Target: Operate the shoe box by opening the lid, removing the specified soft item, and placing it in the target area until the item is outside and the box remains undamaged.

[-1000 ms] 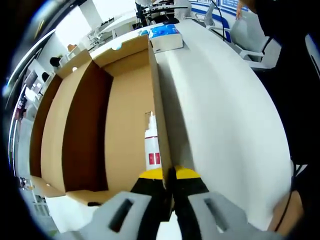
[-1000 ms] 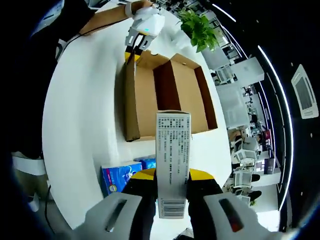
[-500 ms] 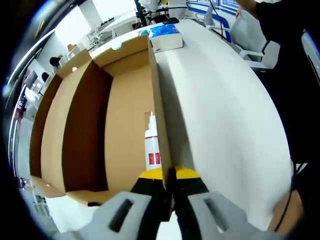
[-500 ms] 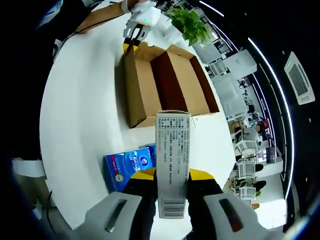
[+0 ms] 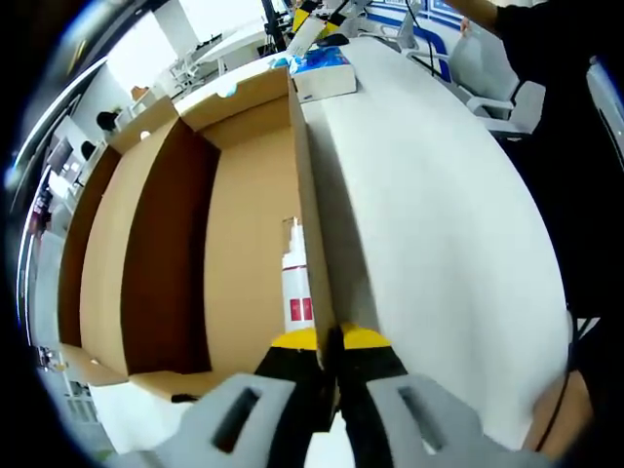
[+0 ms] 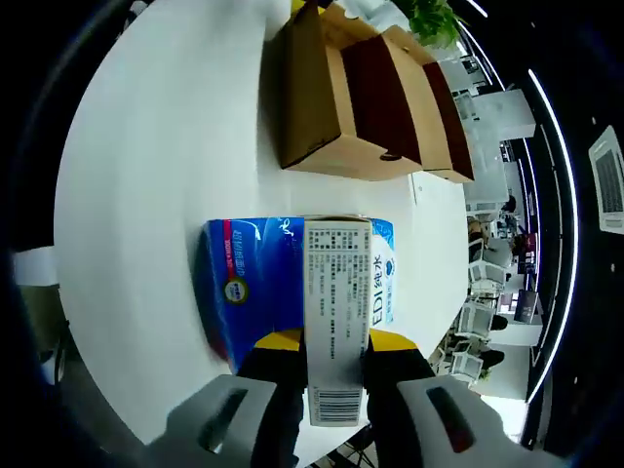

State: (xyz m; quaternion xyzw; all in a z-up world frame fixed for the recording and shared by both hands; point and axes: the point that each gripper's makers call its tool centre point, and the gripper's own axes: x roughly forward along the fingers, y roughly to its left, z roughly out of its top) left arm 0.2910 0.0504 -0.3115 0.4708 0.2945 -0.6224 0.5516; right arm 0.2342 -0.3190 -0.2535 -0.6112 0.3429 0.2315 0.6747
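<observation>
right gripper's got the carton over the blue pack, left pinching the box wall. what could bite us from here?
1. The right gripper holds the tall carton only by its lower end; it may tip when released onto the blue pack.
2. The left gripper pinches the thin cardboard box wall; pulling could crease it.
3. A spray bottle remains inside.

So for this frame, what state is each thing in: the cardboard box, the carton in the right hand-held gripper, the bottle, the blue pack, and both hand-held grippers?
Cardboard box: open, lid folded back.
Left hand-held gripper: shut on the box's side wall.
White bottle: inside the box, against that wall.
Right hand-held gripper: shut on the printed carton.
Printed carton: out of the box, held over the blue pack.
Blue pack: lying on the white table.
</observation>
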